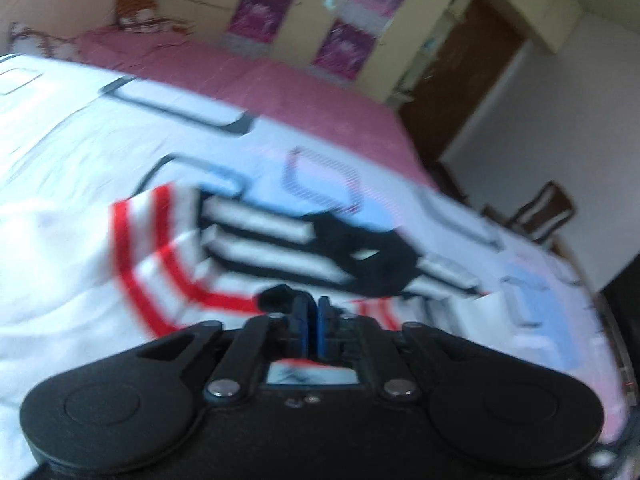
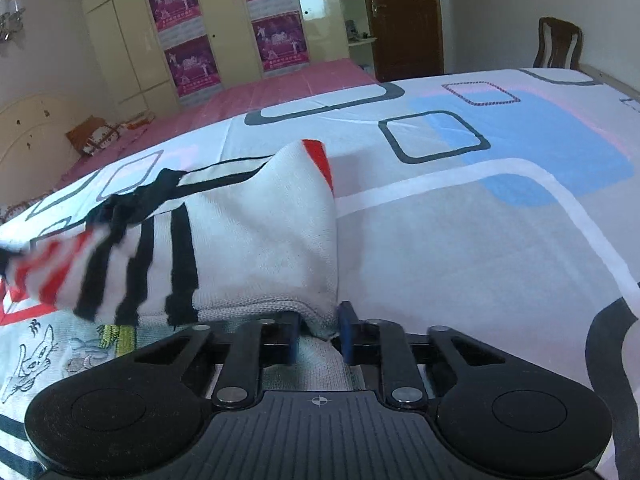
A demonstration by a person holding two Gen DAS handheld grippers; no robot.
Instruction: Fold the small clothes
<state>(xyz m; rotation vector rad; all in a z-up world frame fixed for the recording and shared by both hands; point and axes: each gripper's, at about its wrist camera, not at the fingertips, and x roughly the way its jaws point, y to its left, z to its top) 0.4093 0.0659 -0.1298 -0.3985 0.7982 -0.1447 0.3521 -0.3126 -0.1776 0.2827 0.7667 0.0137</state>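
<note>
A small white garment with black and red stripes (image 2: 248, 236) lies on the patterned bed sheet (image 2: 460, 220). My right gripper (image 2: 318, 334) is shut on a bunched white edge of it and lifts that part above the sheet. In the blurred left wrist view the same garment (image 1: 248, 248) spreads out ahead, and my left gripper (image 1: 313, 316) is shut, pinching its near edge between the blue pads (image 1: 323, 328). A second light cloth with cartoon drawings (image 2: 48, 352) lies under the garment at lower left.
The white sheet with blue and grey rectangles covers the near bed, and a pink bedspread (image 2: 280, 88) lies beyond. Cream wardrobes with purple posters (image 2: 276, 40) line the far wall. A brown door (image 2: 404, 16) and a wooden chair (image 2: 558, 44) stand at the right.
</note>
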